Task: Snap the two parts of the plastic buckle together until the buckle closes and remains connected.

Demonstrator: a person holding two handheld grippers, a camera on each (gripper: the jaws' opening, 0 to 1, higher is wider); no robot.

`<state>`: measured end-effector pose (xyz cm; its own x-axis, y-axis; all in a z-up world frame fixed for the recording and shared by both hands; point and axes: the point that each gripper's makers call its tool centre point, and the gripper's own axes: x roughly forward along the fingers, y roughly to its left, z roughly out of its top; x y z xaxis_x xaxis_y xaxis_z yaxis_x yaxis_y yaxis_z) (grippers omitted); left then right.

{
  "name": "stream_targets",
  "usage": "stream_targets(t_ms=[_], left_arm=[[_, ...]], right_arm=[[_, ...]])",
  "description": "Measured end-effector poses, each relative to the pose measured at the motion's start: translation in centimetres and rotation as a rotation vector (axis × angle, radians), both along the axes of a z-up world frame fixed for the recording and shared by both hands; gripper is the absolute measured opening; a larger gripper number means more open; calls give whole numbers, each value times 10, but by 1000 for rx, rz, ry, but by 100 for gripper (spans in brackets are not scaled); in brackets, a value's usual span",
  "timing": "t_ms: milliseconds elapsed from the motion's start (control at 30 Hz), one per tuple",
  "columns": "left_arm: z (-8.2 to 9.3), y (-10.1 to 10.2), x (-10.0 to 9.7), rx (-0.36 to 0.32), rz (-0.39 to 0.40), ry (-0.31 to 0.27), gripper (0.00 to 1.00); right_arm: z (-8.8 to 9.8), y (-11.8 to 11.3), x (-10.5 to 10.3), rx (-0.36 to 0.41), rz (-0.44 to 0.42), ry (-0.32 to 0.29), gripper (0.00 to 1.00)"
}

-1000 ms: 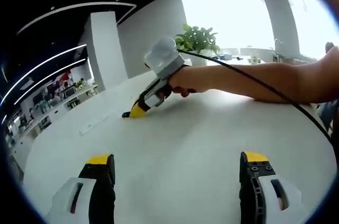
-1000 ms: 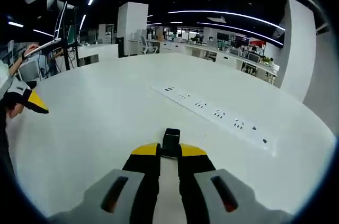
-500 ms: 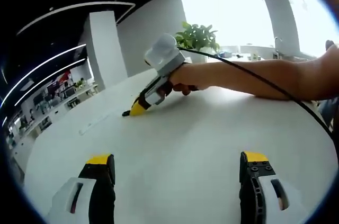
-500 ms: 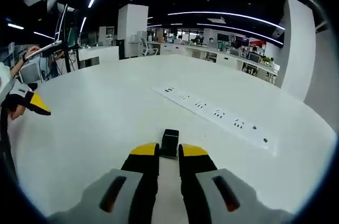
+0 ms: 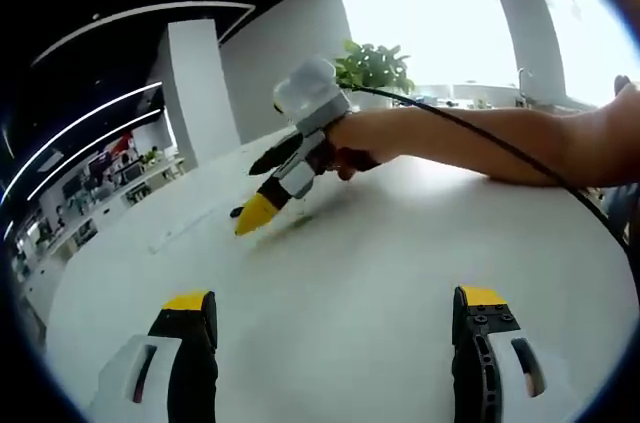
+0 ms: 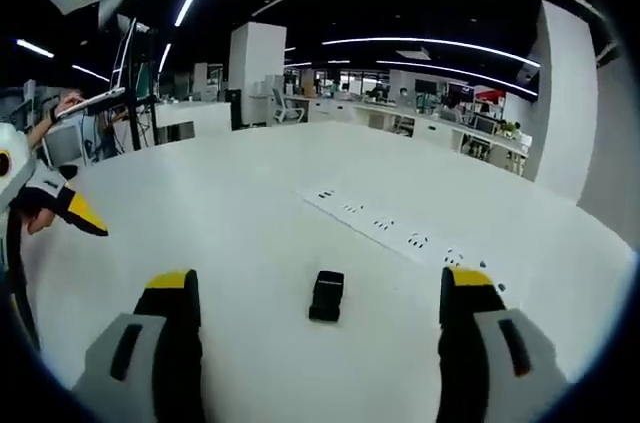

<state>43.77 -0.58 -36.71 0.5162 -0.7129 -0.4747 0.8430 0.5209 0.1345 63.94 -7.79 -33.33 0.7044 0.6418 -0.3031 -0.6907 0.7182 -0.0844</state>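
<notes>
The black buckle (image 6: 326,295) lies on the white table (image 6: 250,223), ahead of the right gripper (image 6: 315,288) — between its wide-spread jaws, touching neither. The left gripper (image 5: 335,308) is likewise spread wide, holding nothing.

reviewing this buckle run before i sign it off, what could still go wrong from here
1. The black buckle lies loose on the white table between the right gripper's open jaws, so its latch is untested and may not be fully snapped.
2. If regrasped, it could slide across the smooth top.
3. The left gripper is open and apart from it, too far to steady it.
</notes>
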Motion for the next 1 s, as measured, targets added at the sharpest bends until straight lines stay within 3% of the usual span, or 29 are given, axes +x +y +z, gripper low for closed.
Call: stream_targets(t_ms=[267,367,500,667,767,867,1000], left_arm=[[-1,1,0,-9,2,11,98],[-1,1,1,-6,6,12,98],[0,3,2,-14,11,15,99],[5,11,12,-55,53,25,96],[7,23,22,-79,119,40,93],[14,30,28,-155,164,55,95],[20,35,32,-191,171,59,94]], right_arm=[[22,-4,6,75,-33,-46,100],[19,-9,9,92,-58,-6,100],[17,-12,7,94,-77,-4,100],[20,-16,6,96,-101,-29,100],[26,-20,10,91,-136,-74,100],[29,-22,11,103,-138,-79,100],[34,-22,9,119,-141,-99,100]])
